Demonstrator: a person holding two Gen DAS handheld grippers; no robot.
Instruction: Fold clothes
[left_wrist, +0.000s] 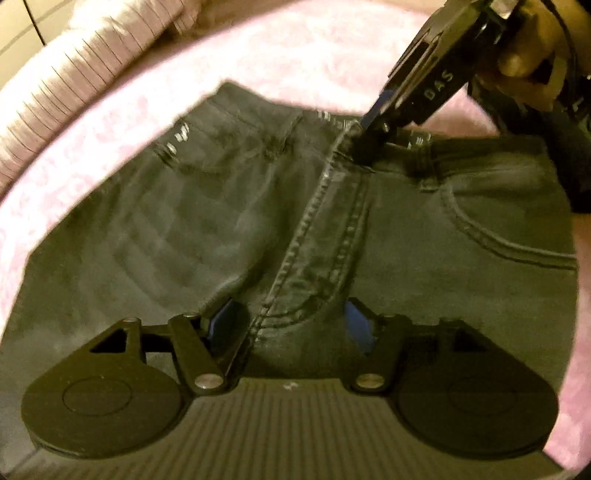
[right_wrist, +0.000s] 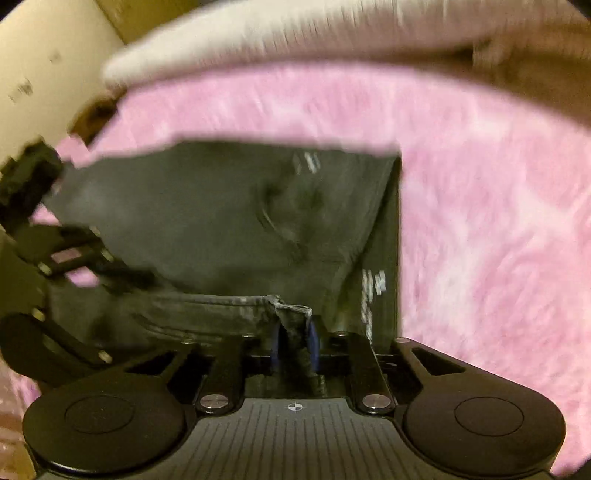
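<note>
Pink fluffy bedding (left_wrist: 110, 122) covers the surface under everything, with a pale ribbed pillow or cushion (left_wrist: 74, 62) along its far edge in the left wrist view. On it lies a pair of dark grey jeans (left_wrist: 184, 221), waistband away from the left camera, the fly seam running down the middle and a curved front pocket to the right. The left gripper (left_wrist: 290, 325) hovers low over the crotch area with its blue-padded fingers (left_wrist: 356, 325) spread apart on either side of the fly seam; the denim lies between them, yet the pads do not press on it. The right gripper (left_wrist: 369, 140) comes down from the upper right onto the waistband near the top of the fly, a person's hand (left_wrist: 532, 48) wrapped around its handle. In the right wrist view its fingers (right_wrist: 314, 343) are clenched on a raised fold of the waistband edge, which stands up between the blue pads. That view is blurred, and the left gripper appears at its left edge over the jeans.
</note>
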